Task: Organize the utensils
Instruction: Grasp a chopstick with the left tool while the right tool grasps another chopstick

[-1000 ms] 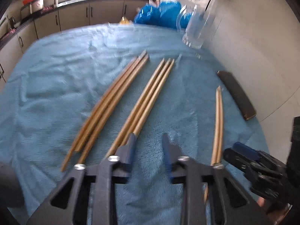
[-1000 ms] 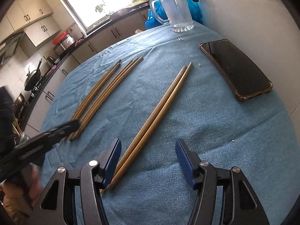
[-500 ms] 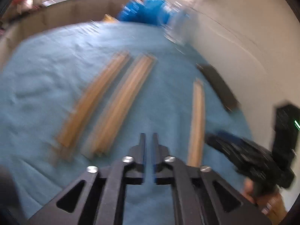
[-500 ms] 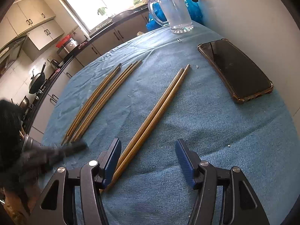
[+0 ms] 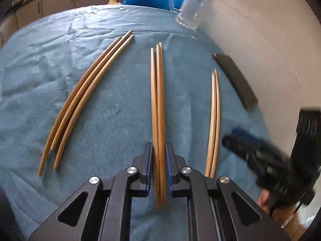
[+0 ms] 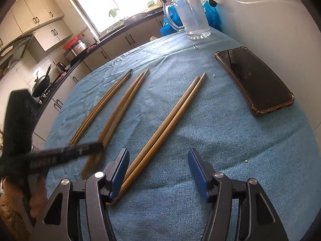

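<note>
Left wrist view: the left gripper [image 5: 158, 160] has just been closing and now pinches the near ends of the middle bundle of chopsticks [image 5: 157, 100] on the blue towel [image 5: 112, 120], so a pickup seems underway; next likely comes a steady lift towards the glass mug [image 5: 190, 10] at the far edge. Another bundle [image 5: 84, 92] lies left, a pair [image 5: 214, 116] right. Right wrist view: the right gripper [image 6: 158, 172] hovers spread, holding nothing, the chopstick pair [image 6: 160, 134] lying between its jaws, beside the phone [image 6: 254, 80]
</note>
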Demonstrator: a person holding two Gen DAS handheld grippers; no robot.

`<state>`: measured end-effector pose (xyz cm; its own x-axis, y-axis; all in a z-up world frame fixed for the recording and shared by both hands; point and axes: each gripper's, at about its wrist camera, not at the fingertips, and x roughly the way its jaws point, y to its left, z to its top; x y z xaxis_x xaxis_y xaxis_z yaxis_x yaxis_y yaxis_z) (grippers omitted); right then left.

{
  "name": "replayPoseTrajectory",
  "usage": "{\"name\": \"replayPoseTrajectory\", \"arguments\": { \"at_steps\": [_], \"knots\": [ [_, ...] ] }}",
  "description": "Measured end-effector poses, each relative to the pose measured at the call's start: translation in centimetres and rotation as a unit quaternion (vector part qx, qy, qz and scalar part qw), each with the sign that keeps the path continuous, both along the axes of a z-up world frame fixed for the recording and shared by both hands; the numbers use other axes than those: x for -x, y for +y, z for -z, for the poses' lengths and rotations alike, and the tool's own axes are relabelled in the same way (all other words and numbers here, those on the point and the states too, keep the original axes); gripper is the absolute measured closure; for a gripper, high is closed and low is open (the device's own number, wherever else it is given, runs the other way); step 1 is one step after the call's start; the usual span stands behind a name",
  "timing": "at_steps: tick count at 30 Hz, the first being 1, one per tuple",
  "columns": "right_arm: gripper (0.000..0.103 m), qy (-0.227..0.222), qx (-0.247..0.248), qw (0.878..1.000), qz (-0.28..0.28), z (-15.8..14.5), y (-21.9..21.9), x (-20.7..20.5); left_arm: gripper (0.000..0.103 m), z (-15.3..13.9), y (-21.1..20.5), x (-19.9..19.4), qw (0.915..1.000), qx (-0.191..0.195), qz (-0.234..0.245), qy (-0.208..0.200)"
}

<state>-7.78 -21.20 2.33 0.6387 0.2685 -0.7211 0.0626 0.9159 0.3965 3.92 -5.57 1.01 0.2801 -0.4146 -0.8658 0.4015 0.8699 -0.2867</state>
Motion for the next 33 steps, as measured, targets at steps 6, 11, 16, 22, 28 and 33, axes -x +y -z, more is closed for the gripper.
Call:
{"name": "replayPoseTrajectory", "arguments": {
  "at_steps": [6,11,16,22,28,33],
  "knots": [
    [0.04,-0.001,0.004,1.0,-0.004,0.0,0.0,0.0,0.097,0.0,1.9,-0.7,0.9986,0.013,-0.052,-0.001],
    [0.091,0.017,0.06,0.998,0.014,0.0,-0.1,0.1,0.097,-0.4,4.4,0.6,0.9957,0.037,-0.085,0.0],
    [0.095,0.034,0.041,0.998,0.018,0.1,-1.3,-0.2,0.097,0.0,6.5,3.4,0.9926,0.058,-0.102,0.033],
    [0.07,0.042,0.025,0.999,0.01,-0.1,-1.2,0.2,0.097,-0.6,8.5,7.4,0.9913,0.056,-0.116,0.029],
    [0.06,0.033,0.04,0.999,-0.007,-1.4,0.6,0.2,0.096,-2.4,11.0,9.6,0.9906,0.043,-0.13,-0.001],
    [0.056,0.03,0.04,0.998,-0.037,-2.2,3.3,-1.1,0.084,-3.2,11.2,9.8,0.9901,0.013,-0.133,-0.044]
  ]
}}
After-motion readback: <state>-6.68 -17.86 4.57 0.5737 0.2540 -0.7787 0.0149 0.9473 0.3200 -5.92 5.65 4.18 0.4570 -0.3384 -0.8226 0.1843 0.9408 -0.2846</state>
